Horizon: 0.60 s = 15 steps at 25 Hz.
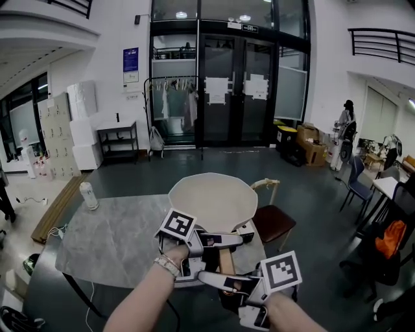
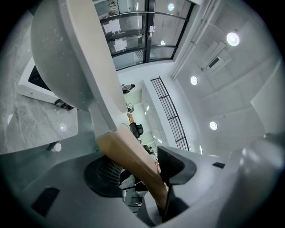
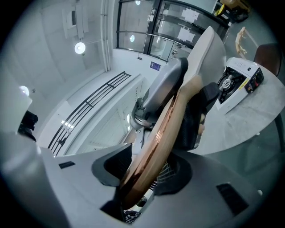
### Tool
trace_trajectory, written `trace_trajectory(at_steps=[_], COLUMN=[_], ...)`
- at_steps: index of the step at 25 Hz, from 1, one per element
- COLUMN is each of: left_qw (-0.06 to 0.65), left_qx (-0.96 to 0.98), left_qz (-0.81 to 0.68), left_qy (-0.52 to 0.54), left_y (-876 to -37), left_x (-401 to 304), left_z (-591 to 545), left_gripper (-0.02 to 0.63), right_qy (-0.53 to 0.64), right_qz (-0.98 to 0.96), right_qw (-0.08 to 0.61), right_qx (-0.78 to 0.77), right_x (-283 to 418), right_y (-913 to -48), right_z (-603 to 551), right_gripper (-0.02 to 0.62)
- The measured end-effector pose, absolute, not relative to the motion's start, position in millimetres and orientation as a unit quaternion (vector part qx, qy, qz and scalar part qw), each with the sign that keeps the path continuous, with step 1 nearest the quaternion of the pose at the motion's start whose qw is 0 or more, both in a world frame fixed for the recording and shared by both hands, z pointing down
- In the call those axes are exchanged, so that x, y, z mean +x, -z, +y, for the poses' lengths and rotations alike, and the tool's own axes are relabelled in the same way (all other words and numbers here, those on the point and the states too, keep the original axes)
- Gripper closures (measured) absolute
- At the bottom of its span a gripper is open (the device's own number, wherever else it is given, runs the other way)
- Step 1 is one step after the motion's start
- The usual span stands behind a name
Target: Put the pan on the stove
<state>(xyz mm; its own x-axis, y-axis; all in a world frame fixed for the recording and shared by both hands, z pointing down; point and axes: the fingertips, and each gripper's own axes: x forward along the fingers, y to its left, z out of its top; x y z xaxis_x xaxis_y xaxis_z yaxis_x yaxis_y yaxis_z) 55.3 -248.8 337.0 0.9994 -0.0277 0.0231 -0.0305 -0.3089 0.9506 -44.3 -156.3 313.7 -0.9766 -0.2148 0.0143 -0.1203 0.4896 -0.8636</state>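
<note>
Cream pan point(image 1: 213, 201), wood handle point(image 1: 225, 259) clamped in L tongs point(image 2: 142, 174) & R tongs point(image 3: 143, 177).

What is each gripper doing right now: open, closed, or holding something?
Left gripper: closed on the pan handle.
Right gripper: closed on the same pan handle, nearer its free end.

Dark glass doors point(image 1: 230, 91) stand well ahead of the left gripper point(image 1: 225, 242), with a clothes rack point(image 1: 172, 97) beside them. White walls point(image 1: 107, 39), grey floor point(image 1: 311, 188), a wooden chair point(image 1: 273, 222) just right of it, ceiling lights point(image 1: 181, 14) glowing above.
</note>
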Motion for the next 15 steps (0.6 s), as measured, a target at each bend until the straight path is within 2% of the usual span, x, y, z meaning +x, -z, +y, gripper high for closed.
trace_trajectory(at_steps=[15], left_qw=[0.589], left_qx=[0.807], left_qz=[-0.042], left_qy=[0.000], left_y=[-348], left_x=[60], left_z=[-319], left_gripper=[0.359], right_qy=[0.496], right_qz=[0.863], right_qw=[0.048], right_qx=[-0.078], right_x=[-35], right_y=[-322], right_z=[-223], right_gripper=[0.431])
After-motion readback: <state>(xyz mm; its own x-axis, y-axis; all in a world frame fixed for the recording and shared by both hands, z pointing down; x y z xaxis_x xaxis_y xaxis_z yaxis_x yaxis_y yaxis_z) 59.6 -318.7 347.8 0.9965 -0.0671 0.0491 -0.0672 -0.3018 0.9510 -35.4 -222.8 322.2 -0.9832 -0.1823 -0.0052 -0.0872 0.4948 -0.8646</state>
